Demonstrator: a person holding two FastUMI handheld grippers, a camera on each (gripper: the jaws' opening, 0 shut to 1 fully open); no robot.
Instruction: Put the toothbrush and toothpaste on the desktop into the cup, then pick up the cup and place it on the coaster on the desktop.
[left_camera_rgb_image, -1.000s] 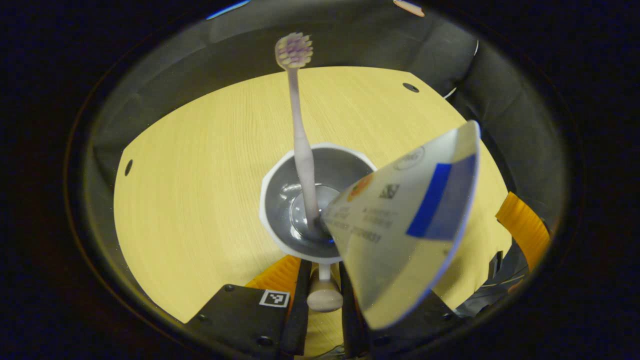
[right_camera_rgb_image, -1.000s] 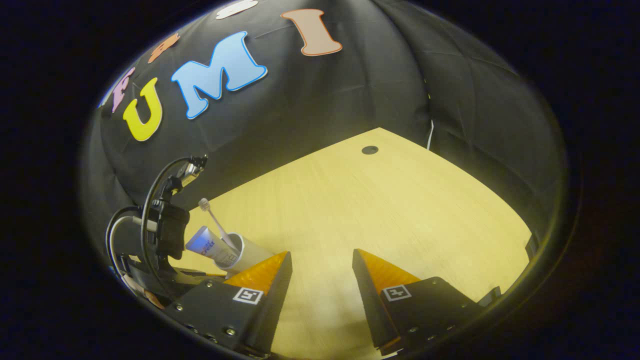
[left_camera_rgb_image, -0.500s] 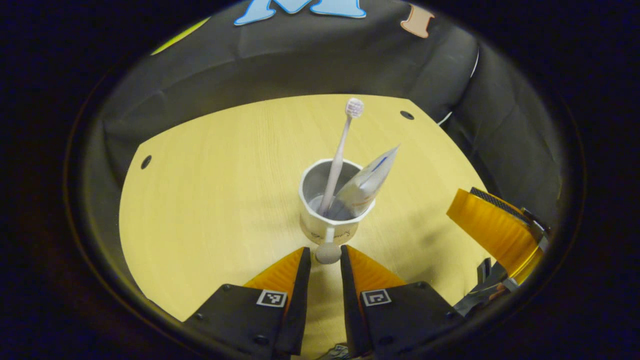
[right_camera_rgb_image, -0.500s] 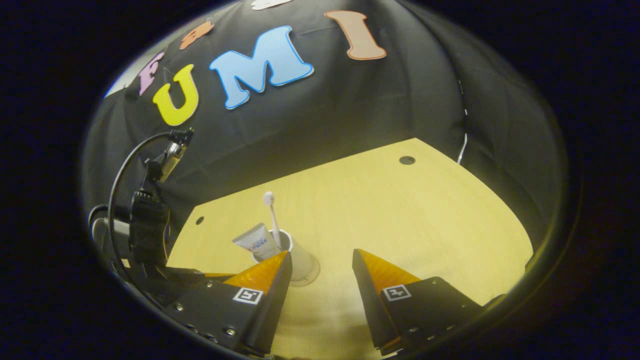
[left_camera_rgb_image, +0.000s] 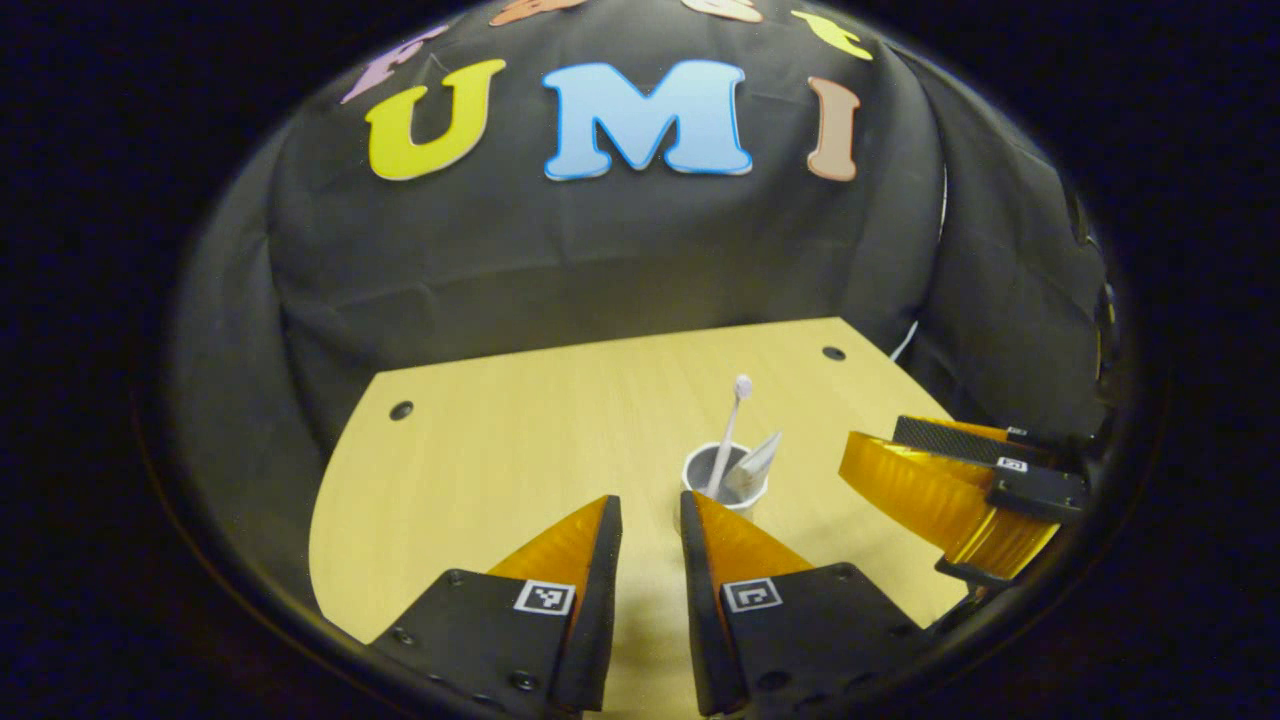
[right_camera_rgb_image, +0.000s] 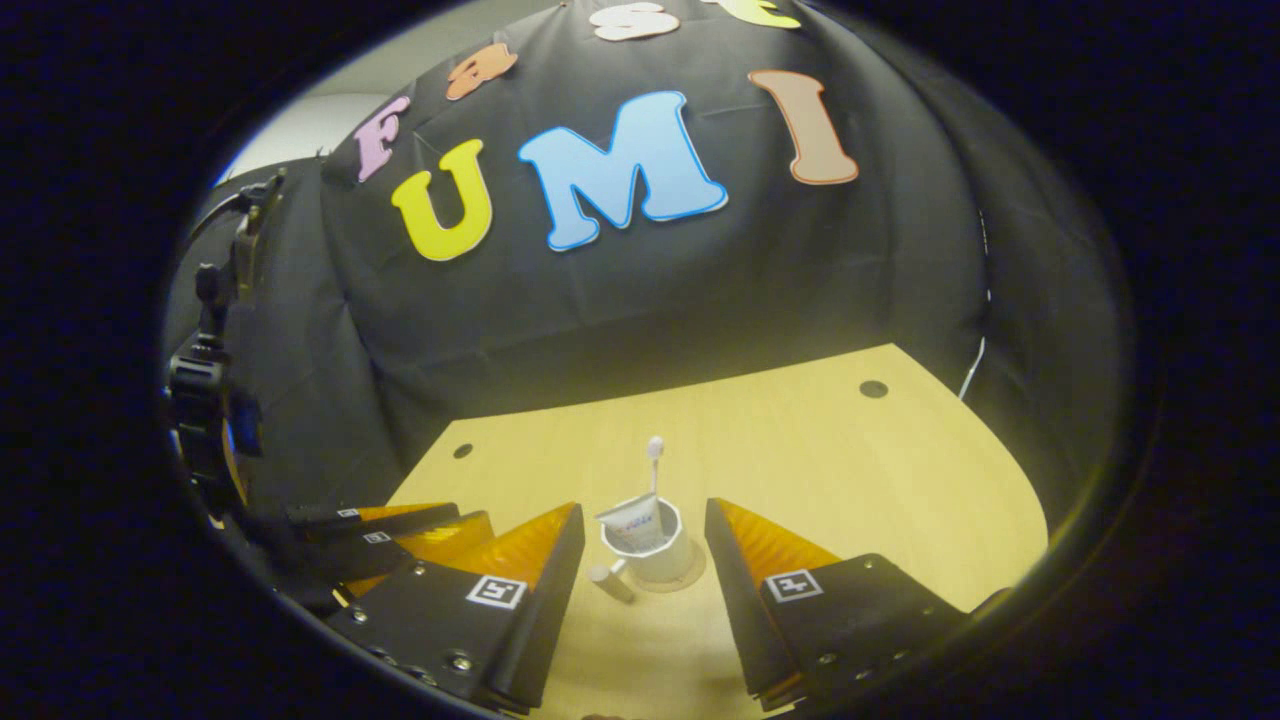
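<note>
- In the left gripper view, our left claw (left_camera_rgb_image: 650, 510) hangs above the worktop (left_camera_rgb_image: 520, 450) with a narrow gap between its fingers and nothing held in that gap.
- The cup (left_camera_rgb_image: 722, 478) stands upright on the worktop just ahead of the left claw, slightly to the side of its right finger, apart from both fingers.
- The toothbrush (left_camera_rgb_image: 731, 425) stands in the cup, head up, leaning a little; the toothpaste (left_camera_rgb_image: 756, 465) rests in the cup beside it, its flat end sticking above the rim.
- Further to that side we see the right claw (left_camera_rgb_image: 950, 480), lying lower and closer than the cup, clear of it.
- In the right gripper view, our right claw (right_camera_rgb_image: 642, 520) is wide open and empty; the cup (right_camera_rgb_image: 650, 550) sits ahead, framed between its two fingers, touching neither.
- The cup's handle (right_camera_rgb_image: 610, 580) points toward the right claw's left finger.
- Under the cup we see a thin clear rim that may be the coaster (right_camera_rgb_image: 690, 578); we cannot tell for sure.
- The left claw (right_camera_rgb_image: 400, 530) shows beside the right claw's left finger.
</note>
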